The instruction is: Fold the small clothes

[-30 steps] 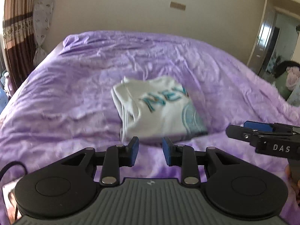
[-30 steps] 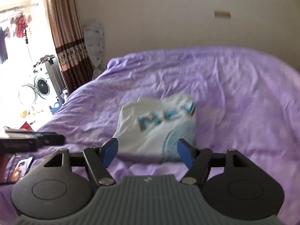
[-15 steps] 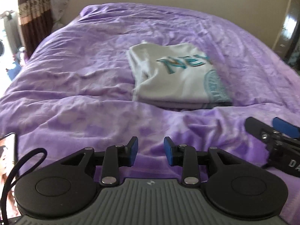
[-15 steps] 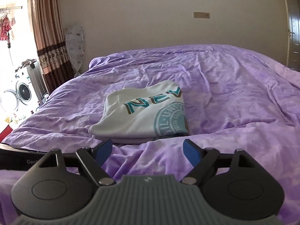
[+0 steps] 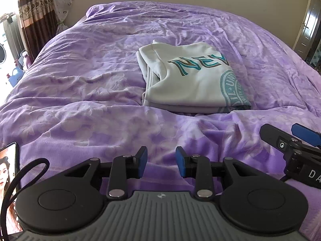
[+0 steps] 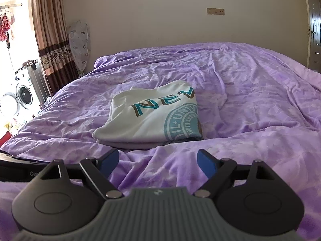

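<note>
One folded white T-shirt with teal lettering and a round teal seal print (image 5: pixel 192 80) lies flat in the middle of the bed, on the rumpled purple bedspread (image 5: pixel 90 76). From my right wrist view the same shirt (image 6: pixel 152 118) sits just ahead of the fingertips, its folded edge facing me, layers stacked neatly underneath.

My left claw (image 5: pixel 161 164) hangs low over the bedspread, short of the shirt and apart from it. Its blue pads (image 5: pixel 142 161) stand partly spread with only purple cloth showing between them, pinching nothing. My right claw (image 6: pixel 157 161) points at the near edge of the shirt with its blue pads (image 6: pixel 206 163) spread wide; nothing is between them either, and they do not touch the garment. In the left view I see that right claw (image 5: pixel 297 138) coming in from the right edge, just above the bedspread.

At the left edge lies a phone with a lit screen (image 5: pixel 8 184), a black cable (image 5: pixel 26 172) looping beside it. Farther out, a brown patterned curtain (image 6: pixel 50 36) hangs by the window, a white washing machine (image 6: pixel 22 96) stands beyond it, and a beige wall (image 6: pixel 160 16) backs the bed.
</note>
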The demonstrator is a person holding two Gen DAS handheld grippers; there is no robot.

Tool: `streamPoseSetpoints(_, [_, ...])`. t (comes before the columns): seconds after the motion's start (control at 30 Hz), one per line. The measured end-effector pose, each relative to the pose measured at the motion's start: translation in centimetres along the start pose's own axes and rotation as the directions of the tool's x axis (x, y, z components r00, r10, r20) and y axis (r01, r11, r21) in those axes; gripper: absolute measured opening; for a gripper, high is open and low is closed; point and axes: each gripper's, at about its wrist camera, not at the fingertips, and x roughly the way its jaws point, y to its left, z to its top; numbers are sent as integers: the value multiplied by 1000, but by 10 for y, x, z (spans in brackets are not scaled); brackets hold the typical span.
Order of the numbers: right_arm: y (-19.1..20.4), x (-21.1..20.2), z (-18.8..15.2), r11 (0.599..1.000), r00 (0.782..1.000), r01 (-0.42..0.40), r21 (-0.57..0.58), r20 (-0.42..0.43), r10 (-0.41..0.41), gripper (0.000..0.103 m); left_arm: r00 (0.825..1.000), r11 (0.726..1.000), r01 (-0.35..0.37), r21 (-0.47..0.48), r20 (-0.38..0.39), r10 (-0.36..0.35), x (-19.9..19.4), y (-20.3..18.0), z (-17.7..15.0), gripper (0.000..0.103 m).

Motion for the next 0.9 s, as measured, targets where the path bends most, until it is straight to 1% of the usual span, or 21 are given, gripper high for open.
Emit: streamPoseSetpoints(0.9, [1, 0, 0, 1000, 1000, 1, 0, 0, -1, 81, 1000, 1000, -1, 9, 7, 1, -1, -2, 3, 39])
